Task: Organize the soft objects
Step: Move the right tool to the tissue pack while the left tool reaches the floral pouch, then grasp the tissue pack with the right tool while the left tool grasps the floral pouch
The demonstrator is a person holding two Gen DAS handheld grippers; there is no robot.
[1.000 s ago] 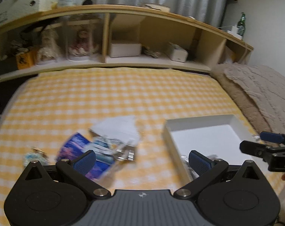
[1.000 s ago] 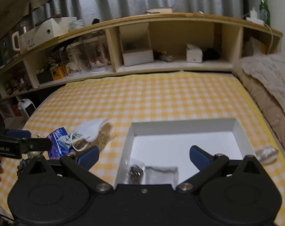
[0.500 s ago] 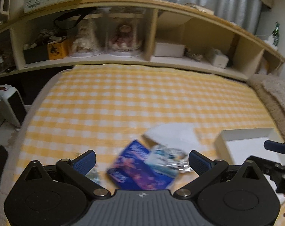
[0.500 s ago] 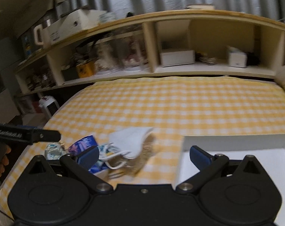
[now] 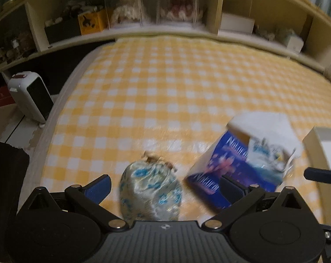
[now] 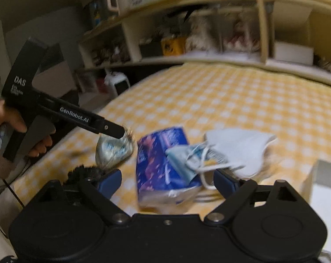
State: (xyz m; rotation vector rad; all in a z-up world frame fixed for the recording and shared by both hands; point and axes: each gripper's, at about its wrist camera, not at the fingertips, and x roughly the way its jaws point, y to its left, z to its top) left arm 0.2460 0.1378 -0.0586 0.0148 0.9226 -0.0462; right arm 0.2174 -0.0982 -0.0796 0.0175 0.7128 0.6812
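Two grippers work near the left edge of the bed (image 5: 187, 83), which carries a yellow-and-white checked cover. Taking the blue tissue pack (image 6: 163, 173) as landmark: the satin pouch (image 5: 149, 194), pale with blue flowers, lies just left of it, apart from it, and close to the bed's left edge. Left gripper (image 5: 163, 188) has its jaws wide apart, one on each side of the pouch, nothing clamped; in the right wrist view its tip sits at the pouch's tied top, contact unclear through blur. Right gripper (image 6: 165, 184) jaws also wide apart, straddling the near end of the pack, holding nothing. On the pack's right end rests a light blue mask (image 6: 187, 160), and a white mask (image 6: 240, 146) lies just right of that, overlapping it. White box (image 6: 323, 188) stands right of the pack, past the masks, only its left wall in view. Beyond the pack the cover runs open up to the wooden shelf unit (image 5: 209, 28). Left of the bed edge, on the floor, a small white heater (image 5: 29, 96).
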